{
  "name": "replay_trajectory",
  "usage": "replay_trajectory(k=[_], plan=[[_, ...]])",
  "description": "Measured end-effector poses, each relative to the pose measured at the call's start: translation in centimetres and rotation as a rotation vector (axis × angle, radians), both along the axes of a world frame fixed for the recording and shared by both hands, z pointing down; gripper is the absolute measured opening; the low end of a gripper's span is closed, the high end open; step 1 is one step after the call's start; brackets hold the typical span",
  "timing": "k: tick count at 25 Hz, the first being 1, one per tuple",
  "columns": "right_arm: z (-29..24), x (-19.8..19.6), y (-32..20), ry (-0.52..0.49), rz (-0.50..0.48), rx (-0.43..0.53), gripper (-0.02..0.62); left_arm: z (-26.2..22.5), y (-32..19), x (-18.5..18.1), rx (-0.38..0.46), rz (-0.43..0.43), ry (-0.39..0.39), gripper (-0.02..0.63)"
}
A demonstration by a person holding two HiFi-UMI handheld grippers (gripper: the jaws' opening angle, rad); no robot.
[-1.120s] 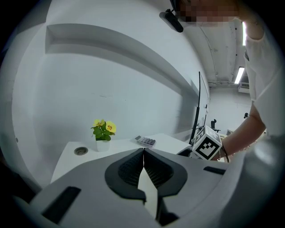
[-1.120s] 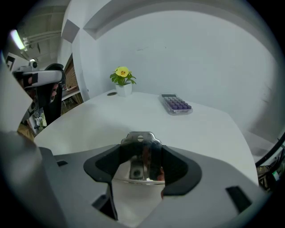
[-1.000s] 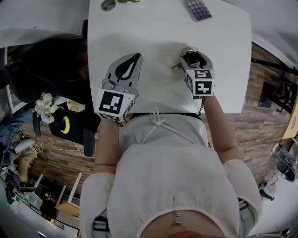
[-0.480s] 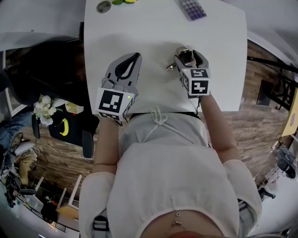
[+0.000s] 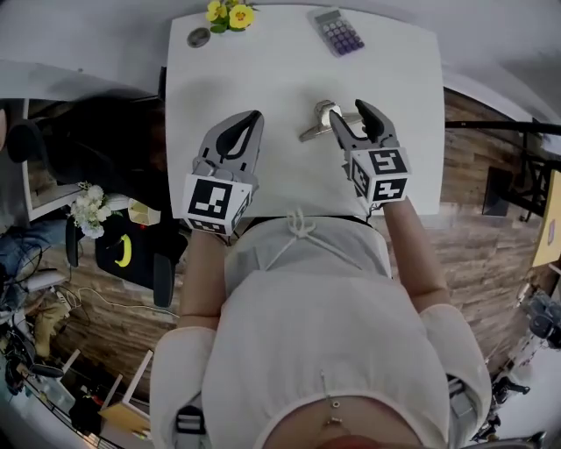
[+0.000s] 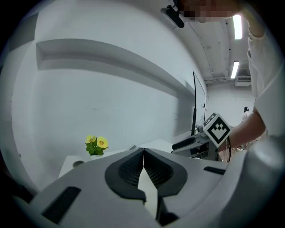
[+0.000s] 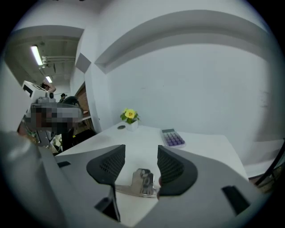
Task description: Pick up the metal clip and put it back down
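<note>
White rectangular table [image 5: 289,79]: work surface. Grey left gripper [image 6: 143,150]: jaws pressed together on nothing, held over table's near left, likely idle, out of working side's way. Grey right gripper [image 7: 141,151]: jaws spread wide, straddling shiny metal clip [image 7: 141,182], which lies flat on table, ungripped. Spread suits either closing in or release; cannot tell which. Purple-keyed calculator [image 5: 338,32] and small yellow flower [image 5: 230,13] at far edge, well apart from clip.

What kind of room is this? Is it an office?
Probably an office or workroom. A calculator and yellow flowers sit on a white table, and long tube lights run along the ceiling.
</note>
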State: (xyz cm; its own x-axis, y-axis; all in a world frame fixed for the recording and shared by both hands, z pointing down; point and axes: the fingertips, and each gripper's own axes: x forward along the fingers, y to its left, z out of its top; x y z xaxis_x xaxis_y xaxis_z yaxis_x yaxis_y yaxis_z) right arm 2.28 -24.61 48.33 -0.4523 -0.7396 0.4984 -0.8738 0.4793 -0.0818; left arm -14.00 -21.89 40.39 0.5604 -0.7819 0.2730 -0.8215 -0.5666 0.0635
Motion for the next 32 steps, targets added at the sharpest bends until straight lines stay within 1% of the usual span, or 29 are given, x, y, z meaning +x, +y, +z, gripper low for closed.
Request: replay_trajectory(k=[5,8,12,17,21,26,32], plan=[[-6.6,1.4,1.2,-0.023,-0.021,0.169,0.167,-3.2,1.4,1.2,0.049,-0.007,-0.011,0.018],[-10.1,3.1,1.9,-0.037,-0.011,0.262,0.142,-5.4,2.1,2.4,0.088,-0.010,-0.019,0.018],[-13.4,5.0,3.0,-0.056,0.010,0.357,0.075,-7.3,3.2,3.5,0.130,-0.009,-0.032,0.018],[-15.8,7.0,4.7,-0.107,0.024,0.411,0.009,-8.4,4.2,4.2,0.154,-0.017,-0.025,0.018],[-16.6,8.0,6.0,-0.128,0.016,0.449,0.006,-8.8,4.7,4.4,0.168,-0.034,-0.009,0.018],[-16.9,9.3,7.3,-0.107,0.002,0.495,0.005,-9.4,5.6,5.4,0.184,-0.041,-0.013,0.018],[-16.3,9.1,8.3,-0.087,-0.046,0.511,0.003,-9.5,6.3,6.2,0.194,-0.044,-0.018,0.018]])
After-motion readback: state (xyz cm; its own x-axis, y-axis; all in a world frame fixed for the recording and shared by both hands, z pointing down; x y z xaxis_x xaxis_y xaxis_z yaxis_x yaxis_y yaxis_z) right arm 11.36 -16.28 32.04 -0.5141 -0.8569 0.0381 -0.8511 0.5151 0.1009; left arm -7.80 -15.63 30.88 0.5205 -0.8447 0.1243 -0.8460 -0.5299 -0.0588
